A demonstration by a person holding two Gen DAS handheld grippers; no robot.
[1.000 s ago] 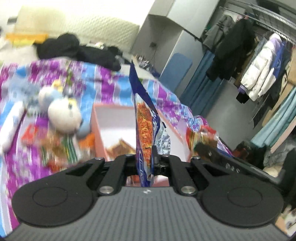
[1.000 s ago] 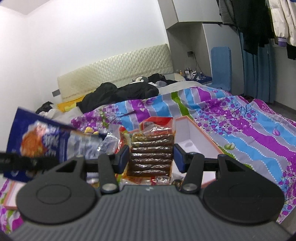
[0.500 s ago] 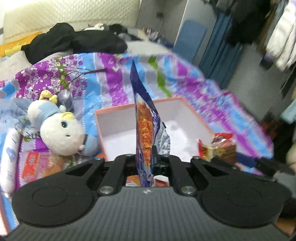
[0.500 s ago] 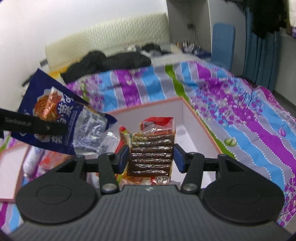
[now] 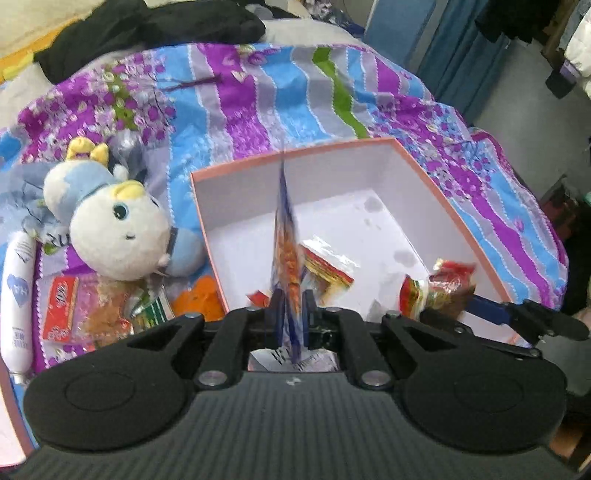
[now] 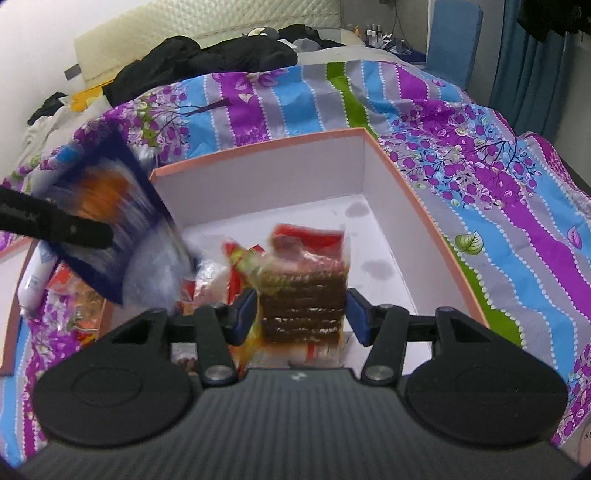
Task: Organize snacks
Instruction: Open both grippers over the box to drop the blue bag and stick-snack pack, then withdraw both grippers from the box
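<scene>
A pink-rimmed white box (image 5: 240, 199) lies open on the striped bedspread, with a red and yellow packet (image 5: 325, 266) on its floor. My left gripper (image 5: 292, 306) hangs over the box's near left part. Its jaws are opening, and a blurred blue snack bag (image 5: 286, 251) stands edge-on between them with slack at the pads. The right wrist view shows that bag (image 6: 110, 229) at the box's (image 6: 258, 184) left wall. My right gripper (image 6: 301, 314) is over the near right part, jaws opening. A blurred pack of brown cakes (image 6: 303, 291) sits loose between its blue pads.
A white and blue plush toy (image 5: 114, 229) lies left of the box. Near it are a white tube (image 5: 16, 295) and several loose snack packets (image 5: 74, 314). Black clothes (image 5: 147, 26) are heaped at the bed's far end. The bed drops off on the right.
Both grippers came forward and down over the box and tipped downward. The blue bag and the cake pack, held sharp before, are now blurred and loose as the jaws widen.
</scene>
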